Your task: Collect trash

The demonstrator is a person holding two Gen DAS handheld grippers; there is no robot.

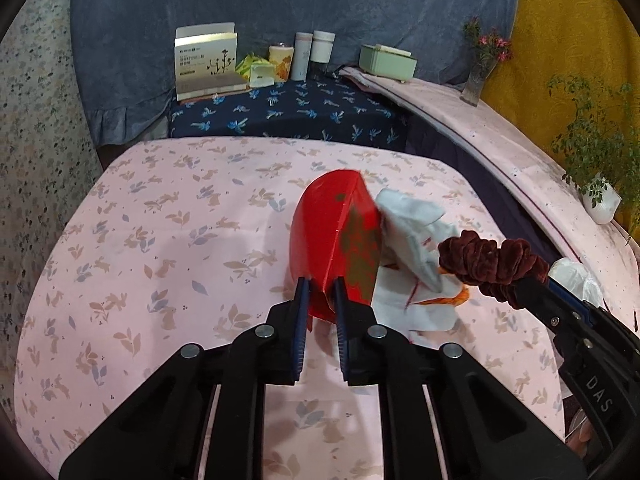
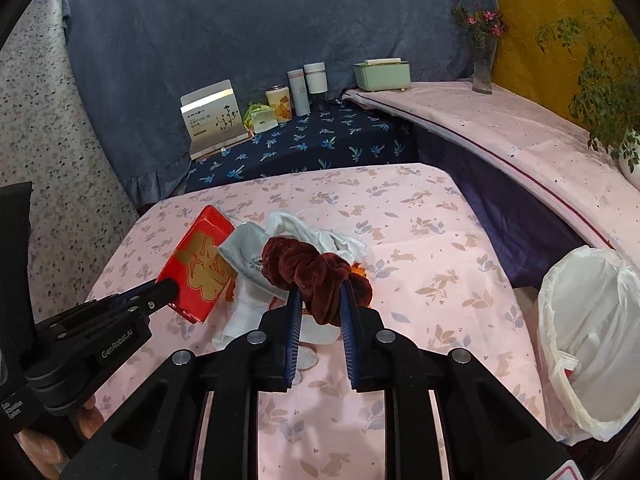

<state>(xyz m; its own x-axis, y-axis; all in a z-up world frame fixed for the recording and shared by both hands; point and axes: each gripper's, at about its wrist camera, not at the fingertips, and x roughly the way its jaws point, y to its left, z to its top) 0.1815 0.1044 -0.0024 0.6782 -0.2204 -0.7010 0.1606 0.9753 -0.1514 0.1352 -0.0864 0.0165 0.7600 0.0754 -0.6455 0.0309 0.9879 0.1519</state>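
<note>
One red box point(image 1: 336, 236), one scrunchie point(image 2: 316, 272), one lined bin point(image 2: 592, 344), two tumblers point(image 2: 298, 92).

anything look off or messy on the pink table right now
Yes: crumpled white cloths lie in a heap mid-table with orange scraps poking out. The red box is tilted up in the left gripper; the right gripper pinches a maroon scrunchie.

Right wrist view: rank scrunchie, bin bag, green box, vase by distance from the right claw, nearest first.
1. Scrunchie, gripped in the right claw.
2. Bin bag, low right, beside the table.
3. Green box and vase, back ledge; too close to call.
</note>
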